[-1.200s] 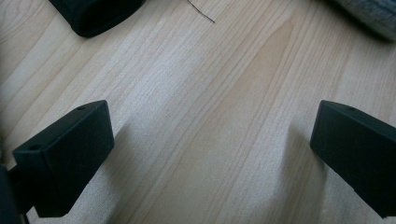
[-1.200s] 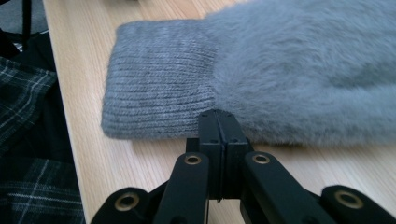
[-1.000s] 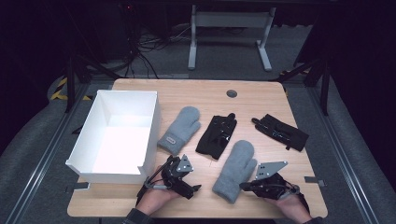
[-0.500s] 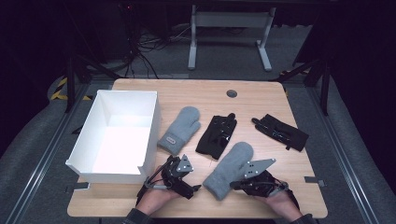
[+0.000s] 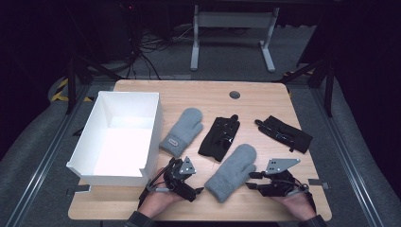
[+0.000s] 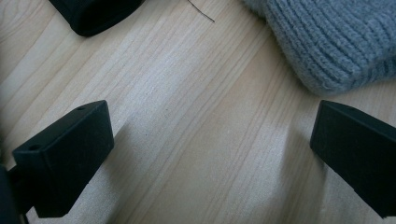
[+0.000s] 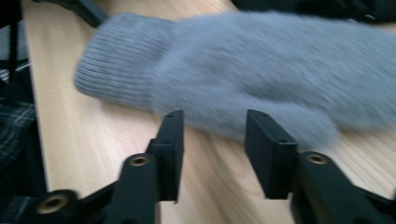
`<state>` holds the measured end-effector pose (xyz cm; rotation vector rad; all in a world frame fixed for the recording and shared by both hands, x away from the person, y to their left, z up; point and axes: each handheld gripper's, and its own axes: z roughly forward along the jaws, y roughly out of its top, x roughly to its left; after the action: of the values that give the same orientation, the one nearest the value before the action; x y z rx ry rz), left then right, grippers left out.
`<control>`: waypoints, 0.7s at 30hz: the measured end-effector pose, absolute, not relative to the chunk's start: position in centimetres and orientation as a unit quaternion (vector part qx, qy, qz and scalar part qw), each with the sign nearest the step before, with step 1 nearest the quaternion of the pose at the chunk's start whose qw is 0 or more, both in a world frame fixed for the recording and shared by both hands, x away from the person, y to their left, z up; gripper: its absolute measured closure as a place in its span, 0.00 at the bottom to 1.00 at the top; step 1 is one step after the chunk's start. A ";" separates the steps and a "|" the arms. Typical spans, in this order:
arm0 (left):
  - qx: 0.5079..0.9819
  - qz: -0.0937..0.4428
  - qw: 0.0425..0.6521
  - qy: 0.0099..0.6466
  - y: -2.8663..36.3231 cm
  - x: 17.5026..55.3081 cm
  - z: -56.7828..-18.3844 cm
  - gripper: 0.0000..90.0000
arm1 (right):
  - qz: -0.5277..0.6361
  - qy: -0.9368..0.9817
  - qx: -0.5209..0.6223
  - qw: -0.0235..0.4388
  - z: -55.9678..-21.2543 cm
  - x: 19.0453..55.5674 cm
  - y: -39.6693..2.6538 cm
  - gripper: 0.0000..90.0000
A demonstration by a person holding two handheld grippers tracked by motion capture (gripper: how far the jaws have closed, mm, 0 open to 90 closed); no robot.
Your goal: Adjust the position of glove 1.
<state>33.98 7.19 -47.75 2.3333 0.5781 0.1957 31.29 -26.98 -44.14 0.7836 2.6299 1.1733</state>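
The right tongs (image 7: 212,128), jaws just opened and parted at the grey mitten's (image 7: 261,70) edge at lower centre, have let it go, while the left tongs (image 6: 210,154) gape over bare table (image 6: 187,116).

White box (image 5: 118,137), second grey mitten (image 5: 182,131), black gloves (image 5: 220,137).

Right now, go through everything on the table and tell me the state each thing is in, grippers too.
White box: open-topped, empty, at the table's left.
Near grey mitten: lying flat, released, just ahead of the right gripper's jaws.
Far grey mitten: flat beside the box.
Middle black glove: lying flat, untouched.
Right black glove: lying flat, untouched.
Left gripper: open over bare wood.
Right gripper: jaws just opened, nothing between them.
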 end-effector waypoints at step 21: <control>0.897 0.074 0.358 0.249 7.4 34.2 -46.5 0.01 | 0.362 0.852 0.341 0.164 -47.0 33.3 -32.2 0.14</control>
<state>34.15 7.36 -46.46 2.3131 0.6432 0.1906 33.30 -32.22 -46.96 0.9732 2.4281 1.0309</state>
